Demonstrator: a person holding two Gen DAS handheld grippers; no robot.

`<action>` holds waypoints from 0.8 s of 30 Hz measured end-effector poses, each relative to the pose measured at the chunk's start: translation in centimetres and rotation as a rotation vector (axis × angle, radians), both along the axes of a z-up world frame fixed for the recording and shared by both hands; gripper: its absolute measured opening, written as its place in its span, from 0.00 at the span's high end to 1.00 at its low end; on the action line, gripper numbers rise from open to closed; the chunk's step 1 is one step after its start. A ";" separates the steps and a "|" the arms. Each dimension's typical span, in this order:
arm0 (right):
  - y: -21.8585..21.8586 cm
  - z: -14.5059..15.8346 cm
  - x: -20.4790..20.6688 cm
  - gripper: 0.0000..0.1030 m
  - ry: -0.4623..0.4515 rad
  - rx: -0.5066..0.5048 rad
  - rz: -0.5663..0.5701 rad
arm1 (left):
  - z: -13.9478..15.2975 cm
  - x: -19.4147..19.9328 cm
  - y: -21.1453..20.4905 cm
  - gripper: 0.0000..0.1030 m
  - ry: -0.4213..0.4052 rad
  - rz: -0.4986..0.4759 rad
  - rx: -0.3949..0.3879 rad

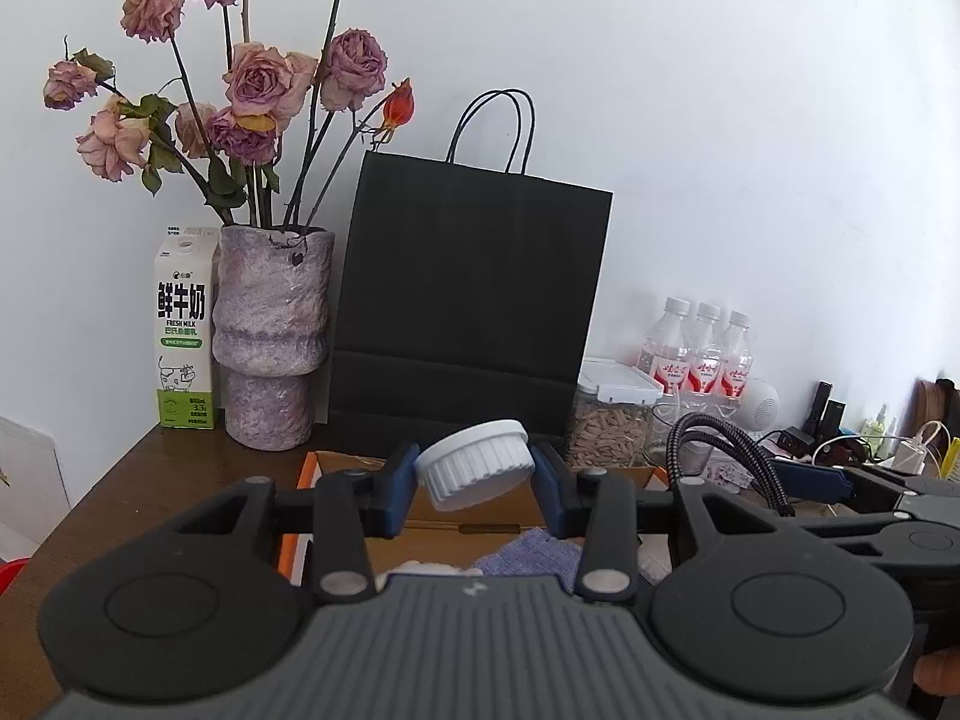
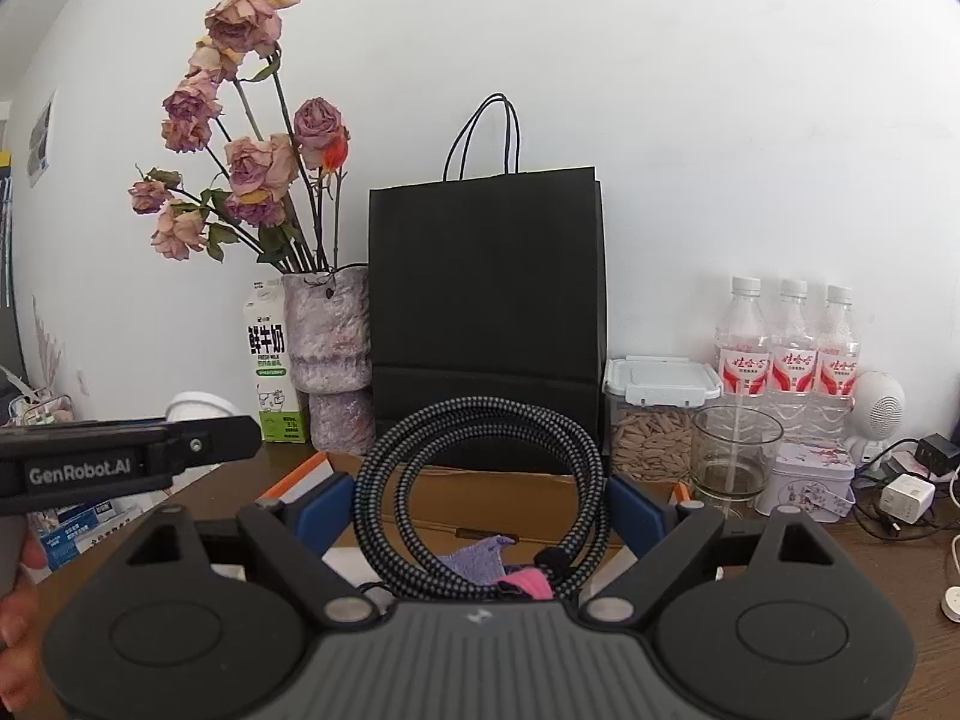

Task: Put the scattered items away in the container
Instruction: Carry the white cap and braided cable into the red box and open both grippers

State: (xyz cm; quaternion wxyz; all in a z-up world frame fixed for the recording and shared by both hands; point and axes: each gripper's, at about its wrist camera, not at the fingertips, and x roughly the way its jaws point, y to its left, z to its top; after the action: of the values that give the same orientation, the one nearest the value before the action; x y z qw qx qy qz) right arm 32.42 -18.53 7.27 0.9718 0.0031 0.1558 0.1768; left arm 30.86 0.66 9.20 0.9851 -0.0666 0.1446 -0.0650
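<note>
You hold both loads above the open cardboard box (image 2: 498, 495) for release: left gripper (image 1: 474, 471) clamps a tilted white jar (image 1: 477, 465), right gripper (image 2: 480, 501) pinches a coiled braided cable (image 2: 480, 480).

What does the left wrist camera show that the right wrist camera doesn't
Only the left wrist view shows the white jar gripped tilted in the left gripper. Only the right wrist view shows the empty glass and the floral tin. Both show the braided cable in the right gripper, the cardboard box, the black paper bag and the milk carton.
</note>
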 end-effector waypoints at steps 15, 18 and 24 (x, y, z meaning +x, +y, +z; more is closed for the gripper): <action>1.8 -5.4 6.3 0.13 0.155 -0.070 0.024 | -5.1 6.0 0.0 0.60 0.169 -0.001 0.044; 1.8 -5.5 6.1 0.12 0.155 -0.075 0.021 | -5.2 5.8 -0.3 0.59 0.165 0.006 0.063; 2.0 -5.4 6.0 0.01 0.155 -0.088 0.013 | -4.8 5.3 -0.4 0.00 0.132 0.061 0.085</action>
State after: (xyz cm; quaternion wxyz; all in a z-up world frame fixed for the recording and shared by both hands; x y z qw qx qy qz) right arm 38.41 -16.50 1.89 0.9549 -0.0272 0.2380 0.1755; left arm 36.16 0.31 4.39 0.9768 -0.0332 0.2100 -0.0244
